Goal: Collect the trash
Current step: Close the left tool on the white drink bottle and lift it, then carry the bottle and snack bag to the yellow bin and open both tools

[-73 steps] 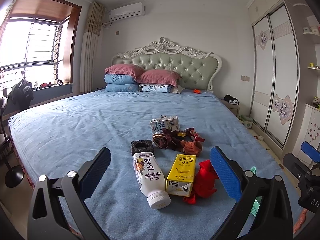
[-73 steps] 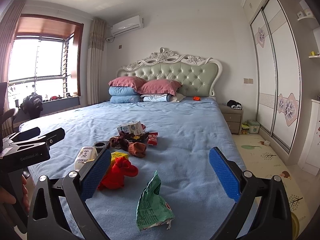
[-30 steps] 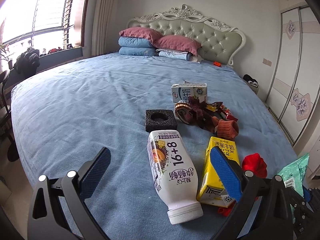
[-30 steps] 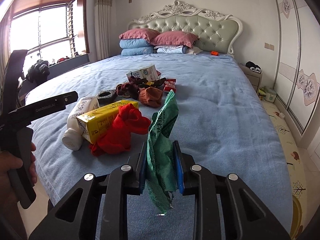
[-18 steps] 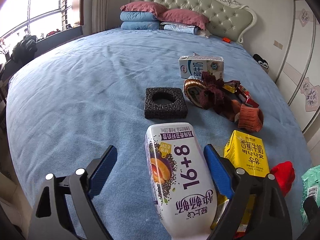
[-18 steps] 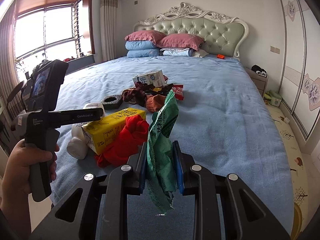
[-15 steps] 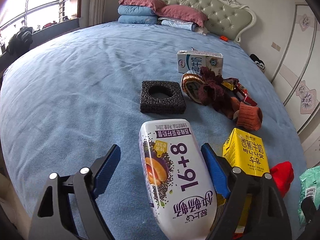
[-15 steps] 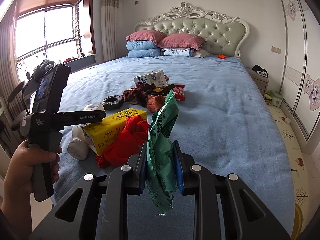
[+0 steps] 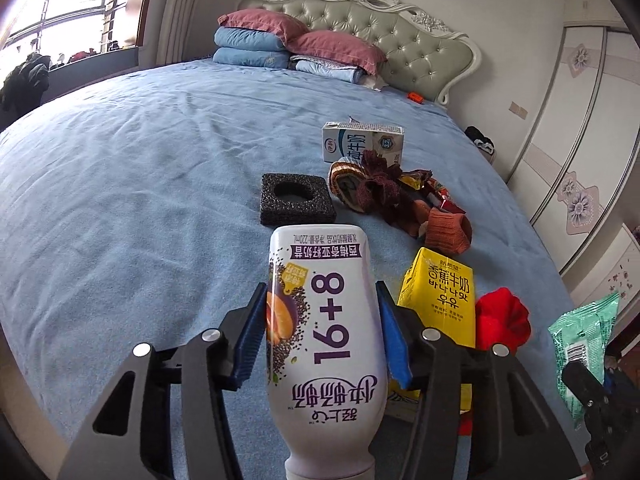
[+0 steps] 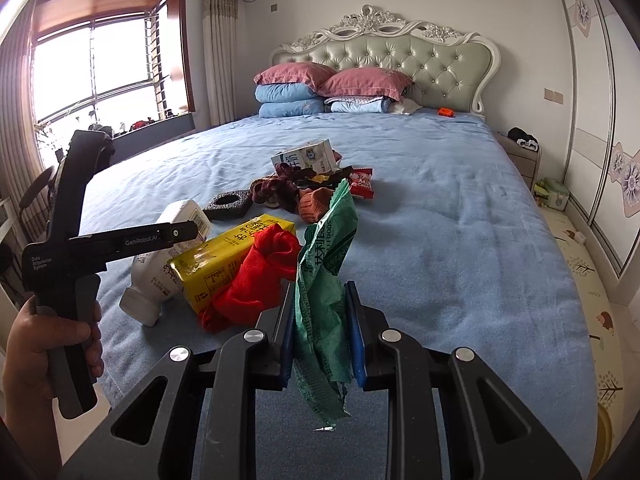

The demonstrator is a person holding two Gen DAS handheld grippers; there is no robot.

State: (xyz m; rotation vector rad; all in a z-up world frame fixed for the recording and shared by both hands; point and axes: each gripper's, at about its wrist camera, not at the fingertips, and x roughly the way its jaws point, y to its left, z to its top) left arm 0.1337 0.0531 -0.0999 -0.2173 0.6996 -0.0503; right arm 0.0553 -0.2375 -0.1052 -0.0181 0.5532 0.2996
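Since the earlier frames, the left gripper (image 9: 322, 344) has dropped in over the white plastic drink bottle with the purple "16+8" label (image 9: 326, 336), and its wide-spread blue pads now flank the bottle's body. The jaws are closing, with the bottle between them and the pads at or just touching its sides. The bottle lies on the blue bed cover (image 9: 140, 184), cap toward the camera, just beside the yellow drink carton (image 9: 440, 300) and the crumpled red cloth (image 9: 500, 318).

The right gripper (image 10: 322, 336) is clenched on the crumpled green snack wrapper (image 10: 324, 280), held up off the bed, as it was a moment ago.

The step in hand looks like the bottle pickup, the second piece of trash. Next, the left jaws need to finish clamping firmly, since the smooth, rounded bottle may slip or roll, and then lift it clear without dragging the carton. Further up the bed wait a white and blue milk carton (image 9: 362, 142), a black foam square with a round hole (image 9: 296, 200) and a heap of dark wrappers and socks (image 9: 392, 196). No bin is visible.
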